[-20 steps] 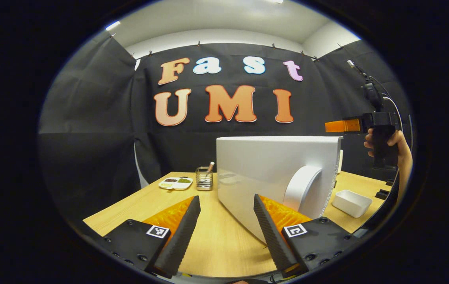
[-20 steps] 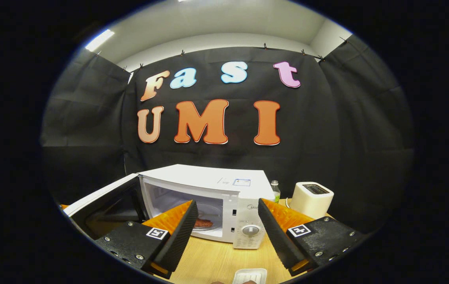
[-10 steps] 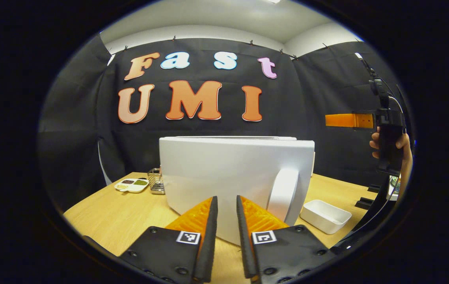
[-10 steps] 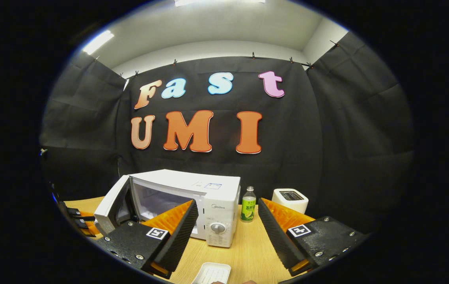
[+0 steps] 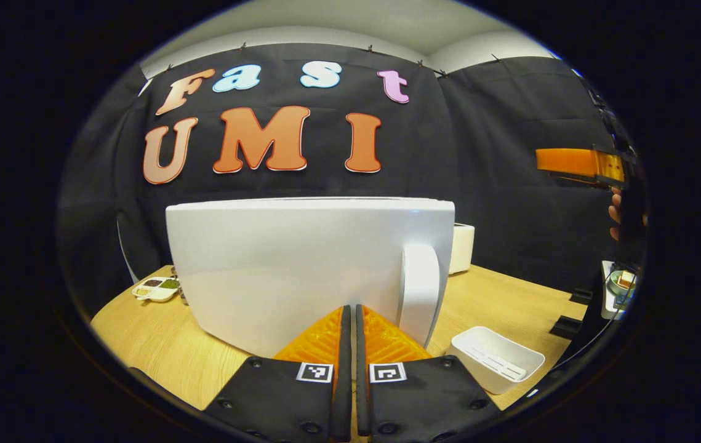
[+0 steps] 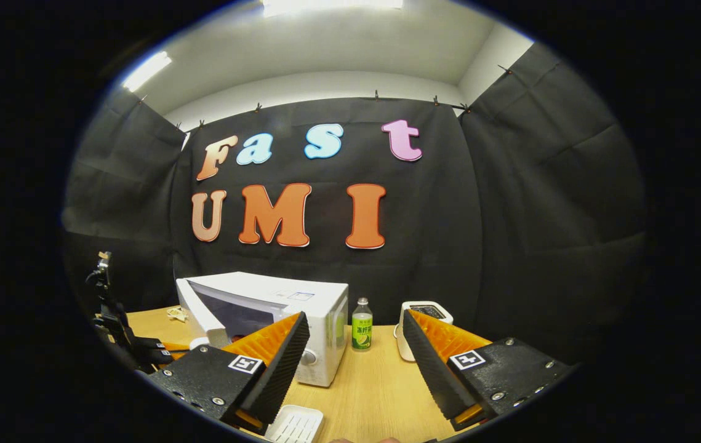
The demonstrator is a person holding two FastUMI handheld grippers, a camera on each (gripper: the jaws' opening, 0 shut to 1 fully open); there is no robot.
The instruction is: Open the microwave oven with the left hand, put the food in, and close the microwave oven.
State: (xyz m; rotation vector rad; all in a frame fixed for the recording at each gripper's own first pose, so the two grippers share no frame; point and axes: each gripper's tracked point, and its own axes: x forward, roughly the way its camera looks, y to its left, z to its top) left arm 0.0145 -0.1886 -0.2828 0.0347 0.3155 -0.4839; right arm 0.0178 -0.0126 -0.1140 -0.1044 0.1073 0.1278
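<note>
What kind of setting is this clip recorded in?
Likely a staged kitchen corner in a recording booth: a wooden table carries a white microwave, a toaster and a drink bottle, with black cloth hung all round as walls.

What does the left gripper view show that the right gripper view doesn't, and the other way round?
The left gripper view gives the microwave door's white outer face with its handle, a divided seasoning dish, and a hand holding the right gripper. The right gripper view gives a green bottle and the microwave's top. Both share the microwave itself, the toaster, the white tray and the wooden table.
</note>
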